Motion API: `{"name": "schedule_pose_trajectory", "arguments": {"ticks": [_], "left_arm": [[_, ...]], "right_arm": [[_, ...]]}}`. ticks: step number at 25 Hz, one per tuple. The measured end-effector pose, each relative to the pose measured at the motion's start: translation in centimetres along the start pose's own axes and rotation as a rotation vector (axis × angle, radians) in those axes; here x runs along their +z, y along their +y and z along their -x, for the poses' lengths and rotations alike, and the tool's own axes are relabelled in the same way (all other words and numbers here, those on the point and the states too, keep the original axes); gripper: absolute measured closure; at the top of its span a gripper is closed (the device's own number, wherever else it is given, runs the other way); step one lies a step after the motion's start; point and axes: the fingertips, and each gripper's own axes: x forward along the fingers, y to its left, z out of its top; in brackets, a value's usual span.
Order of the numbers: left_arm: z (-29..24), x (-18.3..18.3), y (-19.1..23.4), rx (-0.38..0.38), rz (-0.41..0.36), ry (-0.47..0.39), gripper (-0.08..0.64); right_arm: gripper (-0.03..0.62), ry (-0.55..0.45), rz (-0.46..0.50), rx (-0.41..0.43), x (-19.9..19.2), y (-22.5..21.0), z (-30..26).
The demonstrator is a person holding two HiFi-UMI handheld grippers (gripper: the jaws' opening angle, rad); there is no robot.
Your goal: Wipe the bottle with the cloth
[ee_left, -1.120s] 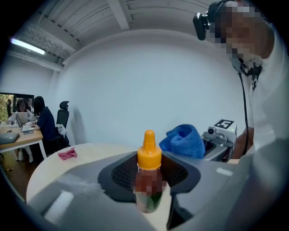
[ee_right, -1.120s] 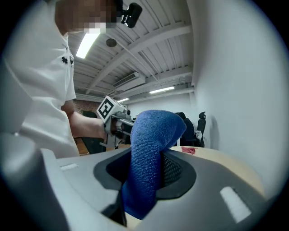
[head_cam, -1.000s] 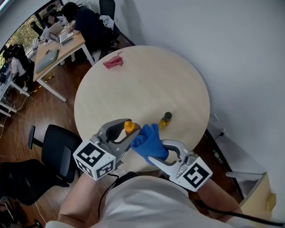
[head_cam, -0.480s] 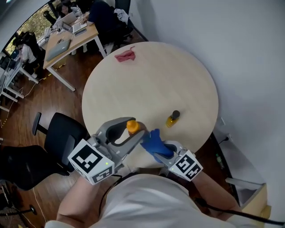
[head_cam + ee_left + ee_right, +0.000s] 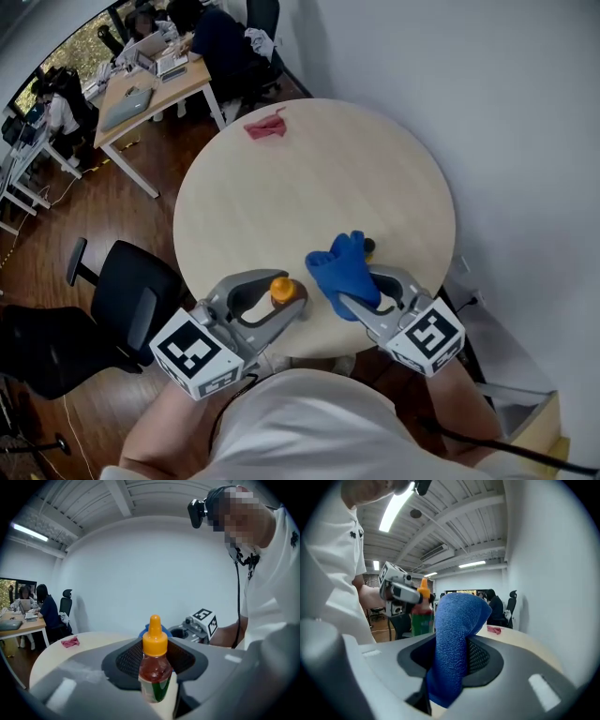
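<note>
Above the near edge of the round wooden table [image 5: 281, 187], a blue cloth [image 5: 339, 267] is clamped upright by the right gripper [image 5: 347, 298]. Just left of it, an orange-capped bottle [image 5: 282, 288] is gripped by the left gripper [image 5: 286, 302].

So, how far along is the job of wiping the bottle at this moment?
Done: both are picked up. The left gripper is shut on the orange-capped bottle, the right gripper on the blue cloth. In hand: a second ago the cloth was against the bottle; now a gap separates them, so a stroke may have just ended. Left: perhaps more wiping, then setting both down.
</note>
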Motion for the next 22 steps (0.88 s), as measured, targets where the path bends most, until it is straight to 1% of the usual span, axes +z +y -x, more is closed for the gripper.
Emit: {"name": "schedule_pose_trajectory", "arguments": {"ticks": [2,3,5,6,9,12,16,19,22], "left_arm": [[-0.4,-0.2,-0.7,-0.02,0.002,0.004,0.399],[-0.5,-0.2,-1.1,-0.031,0.001,0.004,0.399],[-0.6,-0.1,-1.6,-0.049,-0.001,0.001,0.399],[-0.5,-0.1,-1.8,-0.055,-0.001,-0.001,0.399],[0.0,0.1,-1.7,-0.06,0.004,-0.009,0.399],[0.4,0.8,-1.4,-0.061,0.004,-0.033,0.399],[0.7,1.2,-1.1,-0.061,-0.012,-0.039,0.399],[1.1,1.7,-1.2,-0.066,-0.024,-0.047,0.399],[1.3,2.1,-1.3,-0.077,-0.038,-0.057,0.399]], "right_arm": [[0.436,-0.028,0.061,0.033,2.9,0.9,0.2],[0.436,-0.031,0.082,0.047,3.7,1.3,0.1],[0.436,-0.016,0.1,0.064,4.0,2.0,-0.4],[0.436,-0.007,0.09,0.067,3.5,2.2,-0.7],[0.436,0.02,0.016,0.076,1.2,2.1,-1.9],[0.436,0.07,-0.048,0.092,-2.4,2.3,-3.4],[0.436,0.135,-0.135,0.132,-7.2,3.6,-5.0],[0.436,0.196,-0.193,0.147,-10.5,4.4,-5.9],[0.436,0.252,-0.286,0.151,-13.2,4.8,-6.7]]}}
